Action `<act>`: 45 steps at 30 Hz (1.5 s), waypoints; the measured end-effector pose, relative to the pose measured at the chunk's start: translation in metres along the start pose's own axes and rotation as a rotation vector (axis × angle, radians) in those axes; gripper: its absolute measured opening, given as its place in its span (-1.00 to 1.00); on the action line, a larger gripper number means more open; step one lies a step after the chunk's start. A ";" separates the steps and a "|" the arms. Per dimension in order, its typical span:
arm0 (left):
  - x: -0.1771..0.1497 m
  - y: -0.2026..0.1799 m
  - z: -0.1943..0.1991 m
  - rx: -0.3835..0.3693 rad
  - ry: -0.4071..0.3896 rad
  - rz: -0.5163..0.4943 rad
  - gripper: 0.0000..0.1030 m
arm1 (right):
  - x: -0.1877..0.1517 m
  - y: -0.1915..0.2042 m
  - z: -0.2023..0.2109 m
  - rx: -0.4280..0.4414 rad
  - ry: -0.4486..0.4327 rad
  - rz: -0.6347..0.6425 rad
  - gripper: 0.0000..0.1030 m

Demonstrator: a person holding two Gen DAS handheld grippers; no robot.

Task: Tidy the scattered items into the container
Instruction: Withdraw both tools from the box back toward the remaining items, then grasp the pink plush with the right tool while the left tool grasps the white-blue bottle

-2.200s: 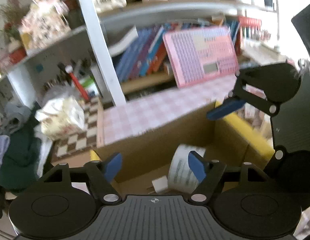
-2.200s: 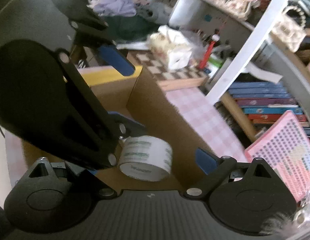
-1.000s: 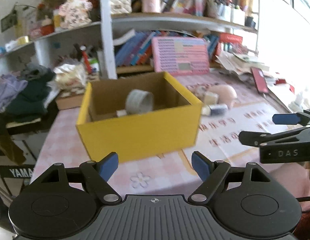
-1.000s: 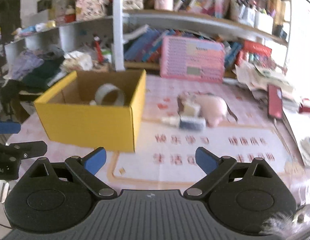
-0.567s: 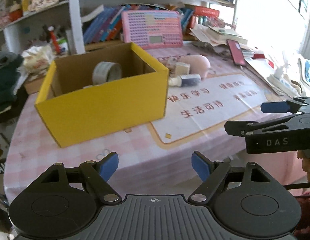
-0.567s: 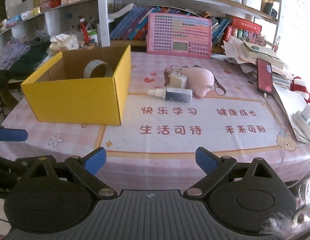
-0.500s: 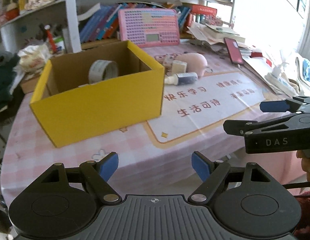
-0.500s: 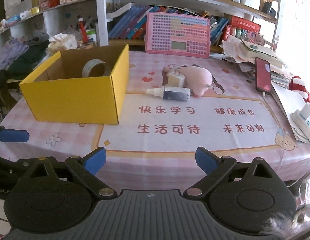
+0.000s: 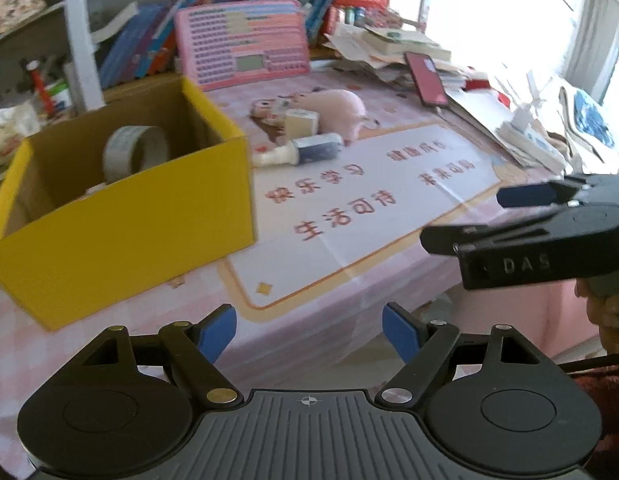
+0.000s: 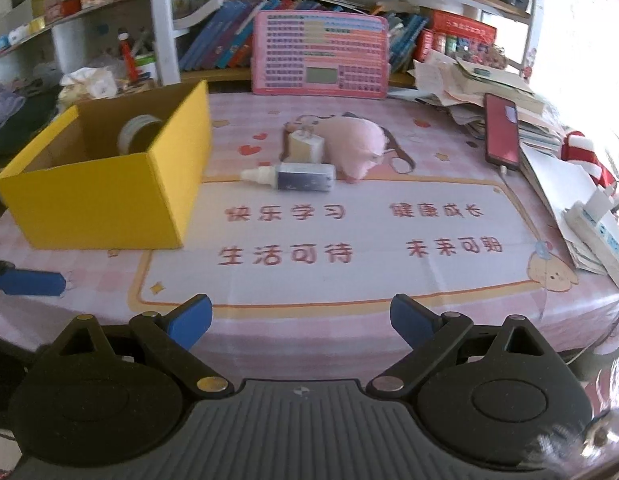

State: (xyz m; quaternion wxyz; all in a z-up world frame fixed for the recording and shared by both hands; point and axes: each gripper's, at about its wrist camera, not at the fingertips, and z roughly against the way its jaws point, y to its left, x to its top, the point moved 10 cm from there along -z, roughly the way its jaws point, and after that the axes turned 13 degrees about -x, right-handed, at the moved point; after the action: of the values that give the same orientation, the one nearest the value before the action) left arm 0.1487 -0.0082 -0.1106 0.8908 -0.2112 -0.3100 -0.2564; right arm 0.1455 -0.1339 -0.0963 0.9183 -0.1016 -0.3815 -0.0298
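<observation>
Both grippers, left gripper (image 9: pixel 309 330) and right gripper (image 10: pixel 300 322), tilt downward, empty.

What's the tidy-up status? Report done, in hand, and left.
Done: the tape roll sits inside the yellow box.
In hand: nothing. The left gripper and right gripper are both open and empty, at the near table edge.
Left: the bottle, the small block and the pink plush lie grouped on the mat, outside the box.
</observation>
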 end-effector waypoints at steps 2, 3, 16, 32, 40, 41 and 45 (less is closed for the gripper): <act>0.006 -0.006 -0.009 -0.009 0.009 -0.013 0.60 | 0.002 -0.010 -0.007 -0.010 0.007 -0.010 0.88; 0.010 -0.008 -0.014 -0.014 0.012 -0.017 0.60 | 0.003 -0.015 -0.010 -0.013 0.011 -0.014 0.88; 0.066 -0.040 -0.086 -0.033 0.041 -0.064 0.60 | 0.030 -0.089 -0.065 -0.027 0.045 -0.055 0.88; 0.124 -0.014 -0.132 0.198 0.015 0.084 0.60 | 0.100 -0.108 -0.140 0.178 0.005 0.006 0.88; 0.132 0.002 -0.141 0.296 0.020 0.122 0.60 | 0.123 -0.089 -0.170 0.270 0.005 0.057 0.88; 0.133 0.005 -0.143 0.304 0.020 0.130 0.60 | 0.126 -0.087 -0.174 0.277 0.005 0.059 0.88; 0.137 0.016 -0.150 0.318 0.012 0.168 0.60 | 0.140 -0.074 -0.197 0.300 0.015 0.080 0.88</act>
State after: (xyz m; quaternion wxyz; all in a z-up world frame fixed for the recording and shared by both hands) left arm 0.3173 -0.1211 -0.1317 0.9330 -0.0914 -0.3228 -0.1302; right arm 0.3718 -0.2443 -0.1209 0.9265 0.0220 -0.3703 0.0636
